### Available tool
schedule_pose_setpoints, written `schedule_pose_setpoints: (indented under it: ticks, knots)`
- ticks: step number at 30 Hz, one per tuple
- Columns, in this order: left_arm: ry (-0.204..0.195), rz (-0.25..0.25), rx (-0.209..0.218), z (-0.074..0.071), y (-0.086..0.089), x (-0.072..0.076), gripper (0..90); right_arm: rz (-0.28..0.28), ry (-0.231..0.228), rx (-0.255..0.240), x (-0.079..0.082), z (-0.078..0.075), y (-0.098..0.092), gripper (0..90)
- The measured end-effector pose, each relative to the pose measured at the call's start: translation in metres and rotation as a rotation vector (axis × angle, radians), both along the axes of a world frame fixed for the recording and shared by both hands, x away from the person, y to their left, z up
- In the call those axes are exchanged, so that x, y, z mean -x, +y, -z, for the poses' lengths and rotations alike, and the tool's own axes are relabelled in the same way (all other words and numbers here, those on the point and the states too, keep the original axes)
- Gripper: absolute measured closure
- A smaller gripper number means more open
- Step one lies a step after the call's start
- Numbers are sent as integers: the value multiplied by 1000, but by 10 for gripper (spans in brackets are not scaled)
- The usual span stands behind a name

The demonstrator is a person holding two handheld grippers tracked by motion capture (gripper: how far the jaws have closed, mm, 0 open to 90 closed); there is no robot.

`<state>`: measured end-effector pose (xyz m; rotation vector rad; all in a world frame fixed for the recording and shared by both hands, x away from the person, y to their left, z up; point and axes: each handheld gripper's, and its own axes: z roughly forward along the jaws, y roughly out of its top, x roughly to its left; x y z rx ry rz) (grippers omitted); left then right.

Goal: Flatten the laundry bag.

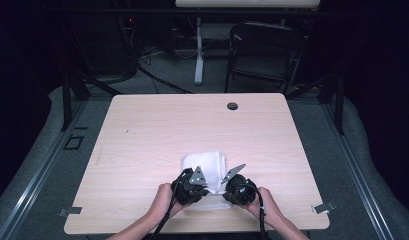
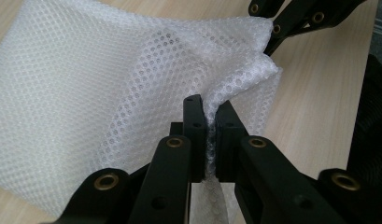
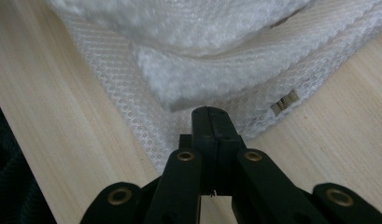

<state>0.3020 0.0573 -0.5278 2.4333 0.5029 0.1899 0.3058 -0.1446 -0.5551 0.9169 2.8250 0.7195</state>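
Both grippers' fingers [image 2: 195, 135] pinched closed, side by side

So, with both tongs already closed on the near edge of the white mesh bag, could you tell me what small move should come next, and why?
Probably lift both together a little. The left tongs pinch a gathered fold of the mesh bag, and the right tongs are shut at its edge beside the zipper pull. The bag lies flat on the table, so raising it would open it out.

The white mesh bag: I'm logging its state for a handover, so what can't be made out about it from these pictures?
- High view: the near edge of the mesh bag is covered by the left tongs and right tongs.
- Right gripper view: the small tag is too small to read; the white fabric is blurred and cut off by the top edge.
- Left gripper view: the bag's far side is cut off by the frame.
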Motion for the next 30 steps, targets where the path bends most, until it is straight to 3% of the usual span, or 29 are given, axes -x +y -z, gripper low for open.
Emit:
schedule_pose_setpoints:
  ticks: [12,17,22,26,30]
  knots:
    - [-36,-32,23,-14,19,1,860,4,8,-11,-1,1,-1,900]
    - [-34,-55,48,-17,28,4,860,-1,3,4,0,0,0,900]
    - [-69,-97,89,-21,41,6,858,-4,15,-10,-2,0,-3,900]
    - [-64,-116,91,-22,45,6,858,-6,3,3,0,0,-1,900]
    - [-57,-131,97,-22,53,7,858,9,0,-20,0,1,-1,900]
